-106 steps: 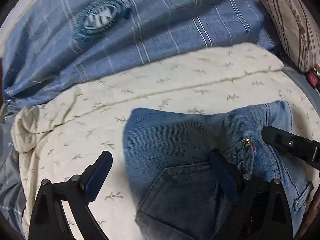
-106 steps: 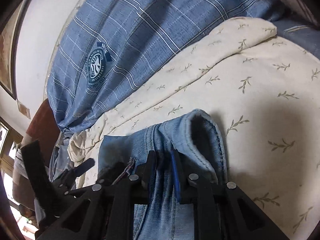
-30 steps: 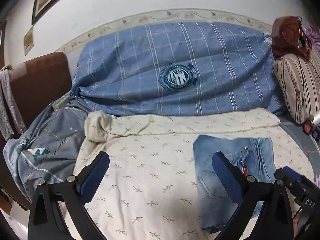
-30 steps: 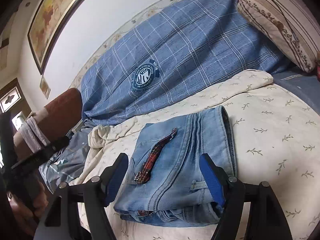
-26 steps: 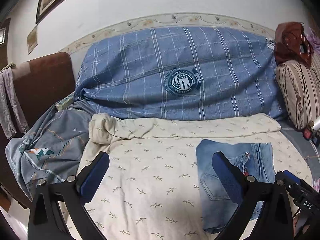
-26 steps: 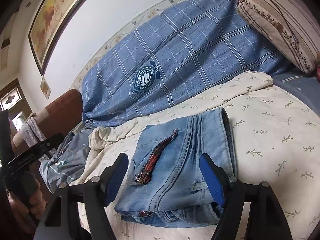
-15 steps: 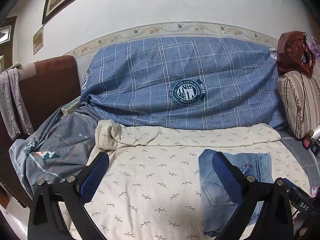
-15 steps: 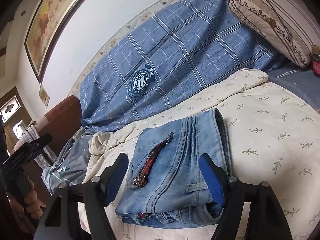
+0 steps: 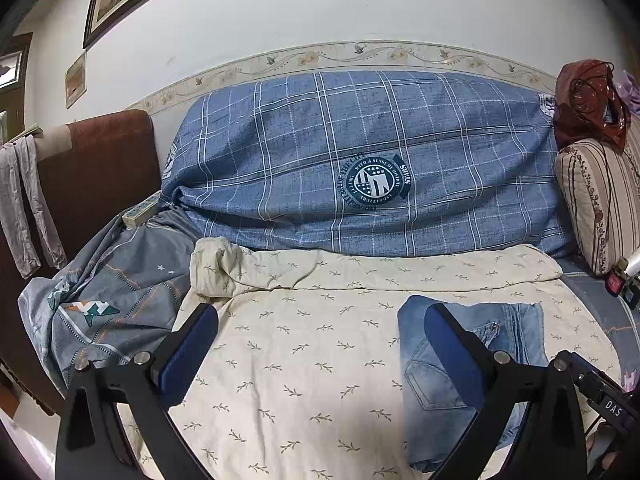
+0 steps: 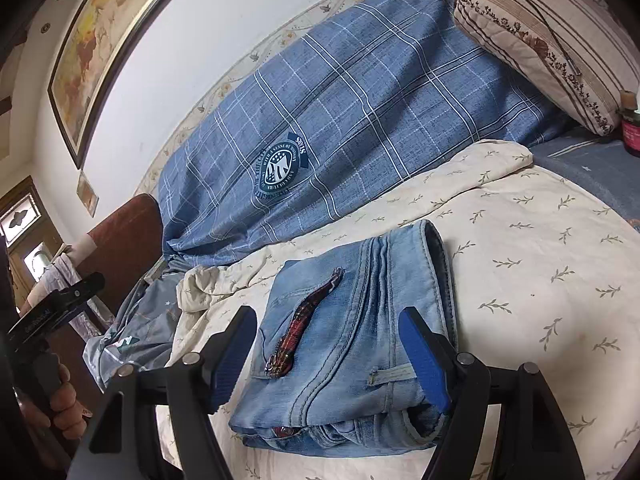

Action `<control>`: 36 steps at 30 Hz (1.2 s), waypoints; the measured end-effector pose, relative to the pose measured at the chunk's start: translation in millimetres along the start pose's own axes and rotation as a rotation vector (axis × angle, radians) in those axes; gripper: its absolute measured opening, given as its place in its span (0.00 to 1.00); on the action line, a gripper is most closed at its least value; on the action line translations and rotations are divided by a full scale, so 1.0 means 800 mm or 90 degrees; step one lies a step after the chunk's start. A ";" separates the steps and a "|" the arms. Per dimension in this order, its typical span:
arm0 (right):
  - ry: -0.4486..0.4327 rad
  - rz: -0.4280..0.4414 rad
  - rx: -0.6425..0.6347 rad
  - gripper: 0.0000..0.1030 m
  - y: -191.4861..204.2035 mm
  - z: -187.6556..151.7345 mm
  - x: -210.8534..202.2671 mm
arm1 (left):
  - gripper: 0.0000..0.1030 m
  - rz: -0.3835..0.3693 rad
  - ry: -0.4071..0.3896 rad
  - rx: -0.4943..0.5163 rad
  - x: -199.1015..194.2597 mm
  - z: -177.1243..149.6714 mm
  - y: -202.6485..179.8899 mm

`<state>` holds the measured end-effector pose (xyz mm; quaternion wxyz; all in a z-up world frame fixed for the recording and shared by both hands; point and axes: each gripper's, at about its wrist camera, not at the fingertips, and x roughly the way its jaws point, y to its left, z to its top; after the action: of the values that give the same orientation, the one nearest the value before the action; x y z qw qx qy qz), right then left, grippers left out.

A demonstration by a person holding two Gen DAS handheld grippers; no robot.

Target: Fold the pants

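The light blue jeans [image 10: 352,344] lie folded into a compact stack on the cream leaf-print sheet [image 10: 532,280]; a red plaid lining shows at the open fly. In the left wrist view the jeans [image 9: 508,344] lie at the lower right. My left gripper [image 9: 320,356] is open and empty, held back above the sheet [image 9: 304,360], left of the jeans. My right gripper [image 10: 328,356] is open and empty, its jaws standing wide either side of the stack from behind and above, not touching it.
A blue plaid cover [image 9: 360,160] drapes the sofa back. A striped cushion [image 9: 596,204] and small bottles [image 9: 620,276] are at the right. A grey printed blanket [image 9: 108,300] is bunched at the left by the brown armrest [image 9: 96,168].
Both grippers let go of the jeans and pulled back and up, away from the folded stack. The right gripper opened. The jeans stay put.
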<state>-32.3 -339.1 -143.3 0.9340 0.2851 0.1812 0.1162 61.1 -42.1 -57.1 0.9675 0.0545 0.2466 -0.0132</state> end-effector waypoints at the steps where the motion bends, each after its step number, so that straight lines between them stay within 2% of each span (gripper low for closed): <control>1: 0.001 0.000 0.000 0.74 0.000 0.000 0.000 | 1.00 0.001 0.000 0.000 0.000 0.000 0.001; 36: 0.003 -0.006 0.000 0.74 -0.001 0.001 0.000 | 1.00 -0.004 0.050 0.015 0.029 -0.026 -0.013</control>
<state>-32.2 -340.3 -143.2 0.9341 0.2842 0.1844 0.1123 71.4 -50.4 -87.5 0.9562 0.0651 0.2847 -0.0171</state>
